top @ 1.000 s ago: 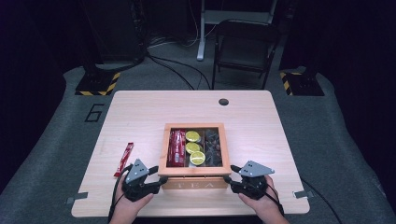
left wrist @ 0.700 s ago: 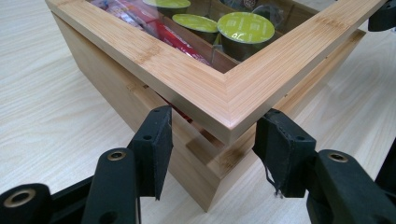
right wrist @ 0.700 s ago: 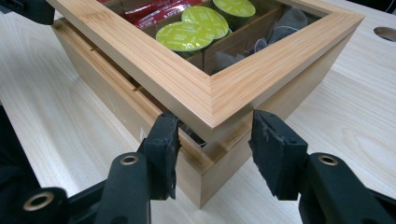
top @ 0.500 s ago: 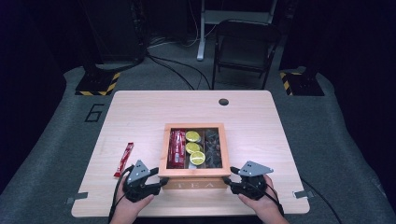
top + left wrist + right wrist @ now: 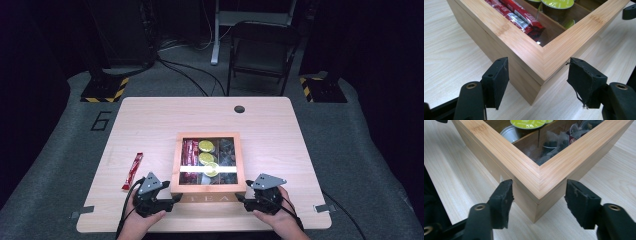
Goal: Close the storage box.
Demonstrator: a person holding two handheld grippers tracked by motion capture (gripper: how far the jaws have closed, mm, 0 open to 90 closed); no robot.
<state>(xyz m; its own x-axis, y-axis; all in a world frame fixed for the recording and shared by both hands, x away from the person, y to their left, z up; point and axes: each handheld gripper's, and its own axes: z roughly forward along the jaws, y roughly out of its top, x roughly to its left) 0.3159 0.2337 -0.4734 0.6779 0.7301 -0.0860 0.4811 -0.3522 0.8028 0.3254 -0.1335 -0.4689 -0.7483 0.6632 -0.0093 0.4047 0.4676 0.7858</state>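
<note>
A bamboo tea box (image 5: 208,197) with a glass-windowed lid sits at the table's front centre, with "TEA" on its front face. Through the glass show red sachets (image 5: 189,152), green-topped capsules (image 5: 206,146) and dark tea bags (image 5: 228,150). My left gripper (image 5: 172,199) is at the box's front left corner. In the left gripper view, the left gripper (image 5: 540,80) is open with one jaw on each side of the box corner (image 5: 534,57), not pressing it. My right gripper (image 5: 241,198) is at the front right corner. It (image 5: 539,200) is open the same way around its corner (image 5: 537,182).
One loose red sachet (image 5: 132,170) lies on the table (image 5: 150,125) left of the box. A round cable hole (image 5: 239,109) is at the table's far edge. A folding chair (image 5: 262,55) and stand bases are on the floor beyond.
</note>
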